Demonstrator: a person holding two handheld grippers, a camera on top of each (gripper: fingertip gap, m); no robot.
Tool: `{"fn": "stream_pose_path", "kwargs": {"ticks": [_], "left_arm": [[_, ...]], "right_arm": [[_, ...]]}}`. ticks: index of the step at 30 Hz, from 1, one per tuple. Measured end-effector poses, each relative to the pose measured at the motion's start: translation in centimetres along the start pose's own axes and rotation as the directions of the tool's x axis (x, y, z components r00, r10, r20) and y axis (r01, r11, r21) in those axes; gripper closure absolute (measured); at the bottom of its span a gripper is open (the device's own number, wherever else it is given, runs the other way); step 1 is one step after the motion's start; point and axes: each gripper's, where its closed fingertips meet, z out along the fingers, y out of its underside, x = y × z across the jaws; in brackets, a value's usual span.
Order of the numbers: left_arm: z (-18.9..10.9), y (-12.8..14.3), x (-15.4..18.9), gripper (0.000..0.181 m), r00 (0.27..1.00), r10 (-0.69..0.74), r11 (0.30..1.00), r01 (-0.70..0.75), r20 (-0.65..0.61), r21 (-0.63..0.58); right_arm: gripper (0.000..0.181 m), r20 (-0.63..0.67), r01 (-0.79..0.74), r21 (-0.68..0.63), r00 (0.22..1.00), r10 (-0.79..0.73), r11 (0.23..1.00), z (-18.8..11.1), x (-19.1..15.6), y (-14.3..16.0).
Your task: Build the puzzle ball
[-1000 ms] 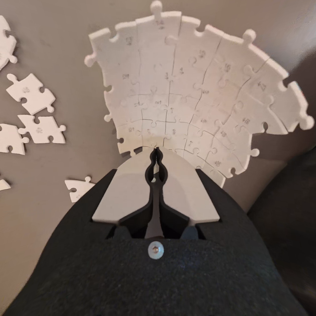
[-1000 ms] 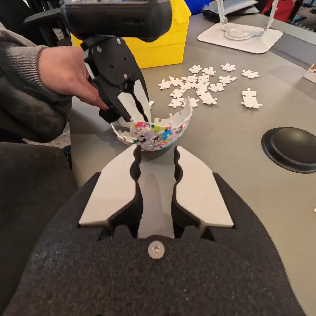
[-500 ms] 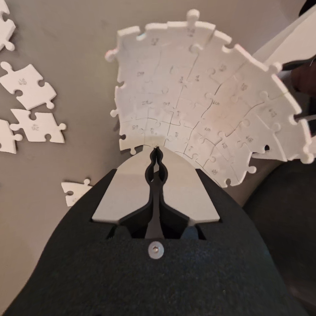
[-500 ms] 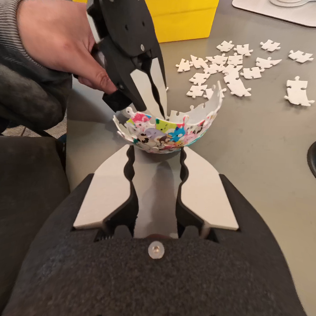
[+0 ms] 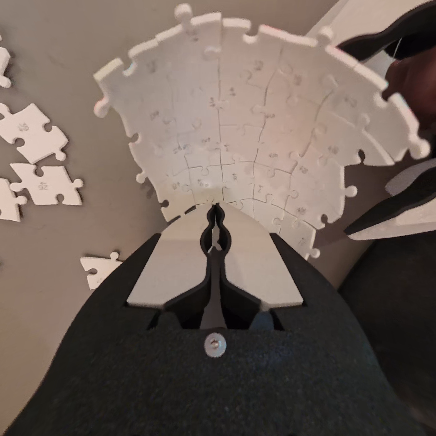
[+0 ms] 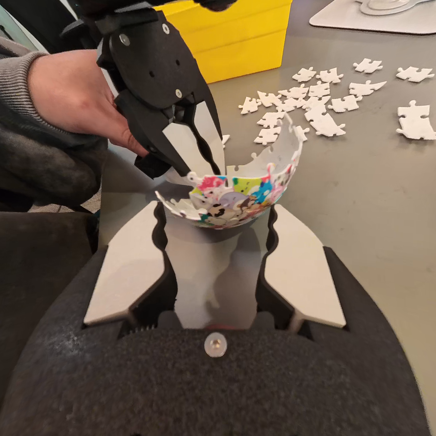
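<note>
Puzzle-ball half shell (image 6: 238, 200) is pinched at its rim by closed left claw (image 5: 215, 207); right claw (image 6: 213, 212), open, is positioned w/ fingertips either side of it, above table (image 6: 354, 212).

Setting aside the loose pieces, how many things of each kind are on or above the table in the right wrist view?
Claw: 2 (left claw, right claw)
Hand: 1
Half-built puzzle ball: 1
Yellow bin: 1
White flat base: 1
Total: 6
</note>
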Motion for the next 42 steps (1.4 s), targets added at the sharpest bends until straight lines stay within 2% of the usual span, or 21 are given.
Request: {"fn": "stream_pose_path", "kwargs": {"ticks": [5,9,12,16,20,24,30,33,39,42], "left_arm": [[-0.2,0.0,0.2,0.181,1.000,0.001,1.000,-0.001,-0.013,0.016],[-2.2,-0.2,0.3,0.181,0.999,-0.013,0.995,0.018,-0.047,0.100],[-3.5,1.0,-1.3,0.181,0.999,-0.039,0.994,0.038,0.002,0.103],[-2.9,2.7,-1.6,0.181,0.997,-0.074,0.995,0.075,-0.021,0.067],[-2.3,3.3,-0.9,0.181,0.998,-0.067,0.996,0.068,-0.021,0.060],[-2.6,3.7,-1.4,0.181,0.997,-0.073,0.996,0.072,0.026,0.062],[-5.2,5.5,-4.6,0.173,0.982,-0.118,0.987,0.100,0.147,0.126],[-6.2,6.3,-5.8,0.169,0.972,-0.164,0.976,0.135,0.169,0.171],[-6.1,5.7,-4.6,0.166,0.980,-0.144,0.972,0.114,0.135,0.206],[-5.5,6.1,-4.8,0.163,0.978,-0.109,0.983,0.079,0.177,0.165]], "right_arm": [[0.101,-0.004,0.004,0.008,1.000,-0.004,1.000,-0.3,0.1,-0.2],[0.103,-0.005,-0.004,0.011,1.000,0.004,1.000,-0.4,0.3,-0.2],[0.105,-0.008,-0.011,0.014,1.000,0.011,1.000,-0.4,0.5,-0.3],[0.108,-0.008,-0.016,0.018,1.000,0.017,1.000,-0.4,0.6,-0.4],[0.112,-0.014,-0.007,0.026,1.000,0.008,1.000,-0.5,0.6,-0.9],[0.116,-0.026,-0.003,0.029,1.000,0.004,1.000,-0.5,0.6,-1.1],[0.142,-0.102,0.007,-0.006,0.995,-0.007,1.000,-0.7,1.5,-1.0],[0.145,-0.128,0.026,-0.015,0.991,-0.028,1.000,-0.8,1.6,-1.0],[0.147,-0.160,0.066,-0.039,0.985,-0.071,0.997,-0.8,1.3,-1.2],[0.148,-0.168,0.081,-0.045,0.982,-0.088,0.996,-0.8,1.2,-1.4]]}}
